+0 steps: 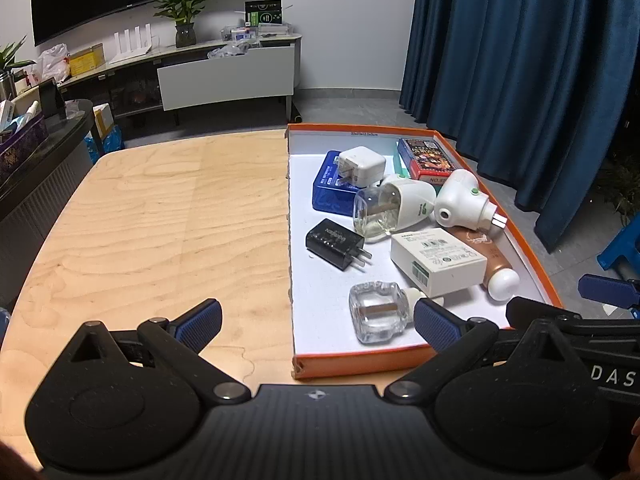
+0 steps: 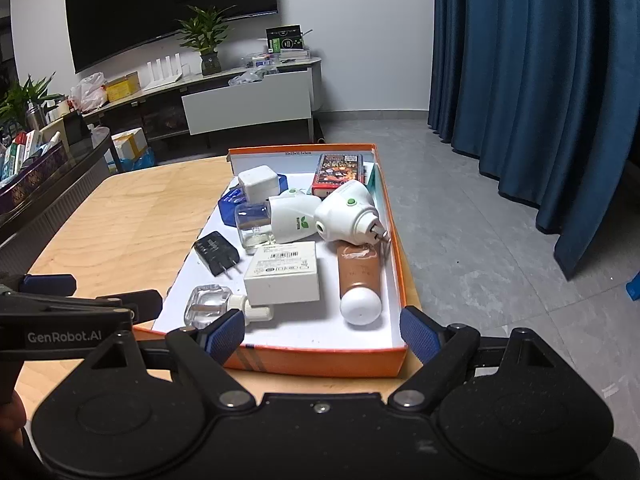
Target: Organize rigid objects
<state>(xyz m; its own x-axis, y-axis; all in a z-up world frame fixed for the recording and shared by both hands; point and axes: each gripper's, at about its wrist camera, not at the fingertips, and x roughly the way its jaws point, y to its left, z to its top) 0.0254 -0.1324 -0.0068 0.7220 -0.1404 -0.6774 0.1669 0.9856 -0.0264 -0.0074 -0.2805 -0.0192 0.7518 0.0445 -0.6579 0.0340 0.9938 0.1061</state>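
An orange-rimmed white box (image 1: 536, 258) (image 2: 394, 236) on the wooden table holds several rigid objects: a clear glass bottle (image 1: 378, 317) (image 2: 208, 305), a white carton (image 1: 438, 261) (image 2: 285, 271), a black charger (image 1: 335, 243) (image 2: 216, 253), a brown tube (image 1: 494, 258) (image 2: 360, 276), two white plug-in diffusers (image 1: 460, 198) (image 2: 346, 212), a white adapter (image 1: 362, 166) and a red card box (image 1: 428, 158). My left gripper (image 1: 318, 326) is open and empty above the box's near left corner. My right gripper (image 2: 322, 334) is open and empty above the box's near edge.
The wooden table (image 1: 160, 220) stretches left of the box. Blue curtains (image 1: 520, 60) hang at the right over a grey floor. A TV cabinet (image 1: 224, 72) with a plant stands at the back. A dark side table (image 1: 40, 148) with clutter is at the left.
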